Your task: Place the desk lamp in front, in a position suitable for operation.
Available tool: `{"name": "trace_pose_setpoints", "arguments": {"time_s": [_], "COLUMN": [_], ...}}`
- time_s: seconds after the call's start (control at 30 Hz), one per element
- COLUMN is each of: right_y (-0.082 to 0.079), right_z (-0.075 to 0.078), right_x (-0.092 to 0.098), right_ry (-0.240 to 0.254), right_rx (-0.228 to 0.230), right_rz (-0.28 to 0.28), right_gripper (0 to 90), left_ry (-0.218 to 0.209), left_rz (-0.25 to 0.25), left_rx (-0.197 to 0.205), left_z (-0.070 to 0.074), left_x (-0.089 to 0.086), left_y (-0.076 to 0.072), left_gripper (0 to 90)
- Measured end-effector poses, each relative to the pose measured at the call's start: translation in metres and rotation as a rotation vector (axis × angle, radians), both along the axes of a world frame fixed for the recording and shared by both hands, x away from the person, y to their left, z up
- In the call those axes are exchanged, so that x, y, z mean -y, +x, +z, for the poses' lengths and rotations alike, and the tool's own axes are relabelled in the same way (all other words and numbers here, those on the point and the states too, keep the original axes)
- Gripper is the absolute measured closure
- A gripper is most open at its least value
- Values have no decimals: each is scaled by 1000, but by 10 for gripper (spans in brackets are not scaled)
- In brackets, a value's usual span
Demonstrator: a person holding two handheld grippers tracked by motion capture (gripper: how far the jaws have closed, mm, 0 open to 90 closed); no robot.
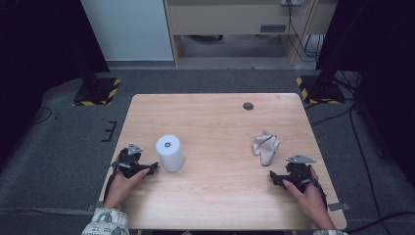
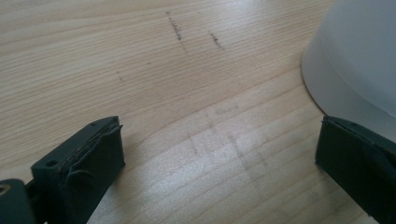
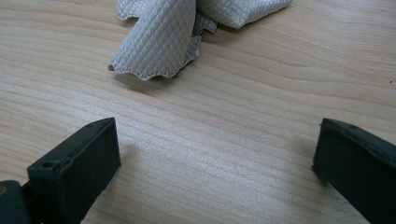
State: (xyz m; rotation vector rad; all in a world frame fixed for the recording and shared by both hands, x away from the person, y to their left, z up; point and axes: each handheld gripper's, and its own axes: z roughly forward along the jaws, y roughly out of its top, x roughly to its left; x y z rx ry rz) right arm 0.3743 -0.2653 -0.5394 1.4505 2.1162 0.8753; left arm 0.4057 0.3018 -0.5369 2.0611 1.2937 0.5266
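Note:
A white paper roll [image 1: 170,152] stands upright on the left half of the wooden table [image 1: 215,127]. My left gripper [image 1: 147,169] rests on the table just left of it, open and holding nothing; in the left gripper view the roll [image 2: 359,60] rises right beside the right jaw. A crumpled white quilted cloth [image 1: 265,147] lies on the right half. My right gripper [image 1: 275,177] sits on the table just in front of the cloth, open, with bare wood between its jaws. The cloth [image 3: 177,32] lies a short way ahead in the right gripper view.
A round dark cable hole [image 1: 248,105] sits near the table's far edge. Black stands with yellow-striped bases [image 1: 98,90] flank the far corners on the grey floor. Cables [image 1: 352,122] trail on the floor at the right.

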Motion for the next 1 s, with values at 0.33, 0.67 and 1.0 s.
{"name": "trace_pose_setpoints", "arguments": {"time_s": [0.33, 0.67, 1.0], "right_y": [0, -1, -2], "right_z": [0, 0, 0], "right_x": [0, 0, 0], "right_ry": [1, 4, 6], "right_rx": [0, -4, -5], "right_rz": [3, 5, 8], "right_gripper": [8, 8, 8], "left_ry": [4, 27, -26], "left_rz": [-31, -178, -205], "left_rx": [-5, 26, 71], "left_z": [1, 22, 37], "left_x": [0, 21, 42], "left_y": [-2, -27, -33], "left_gripper": [3, 29, 30]}}
